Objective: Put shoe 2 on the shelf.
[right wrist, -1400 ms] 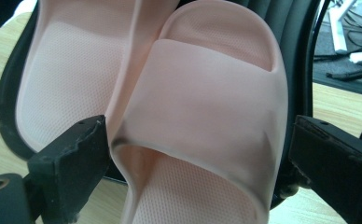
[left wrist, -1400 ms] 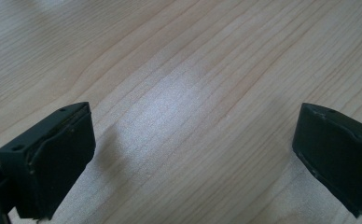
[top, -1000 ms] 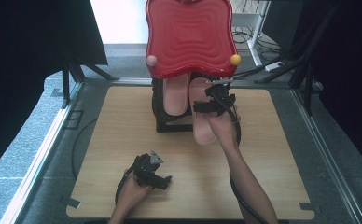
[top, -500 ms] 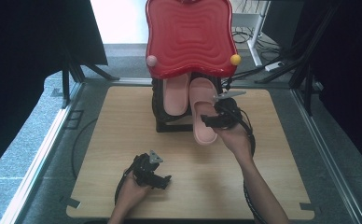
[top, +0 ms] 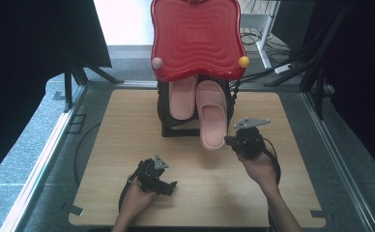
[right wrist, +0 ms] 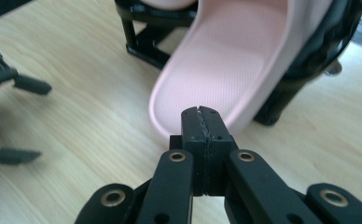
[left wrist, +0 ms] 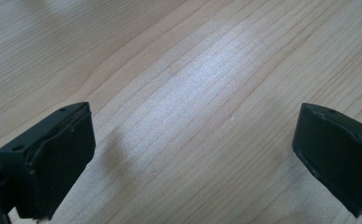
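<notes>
Bright daylight blows out the floor at the top centre of the high view, while both side edges sink into near black. My wooden table [top: 127,145] is evenly lit there, slightly soft. In the left gripper view a pale sheen crosses the middle of the wood. In the right gripper view the left edge smears with motion blur.

Pink slipper [top: 211,118], sole up, leaning heel-high on black rack [top: 168,129], toe on the table just before closed right gripper [top: 230,141].
</notes>
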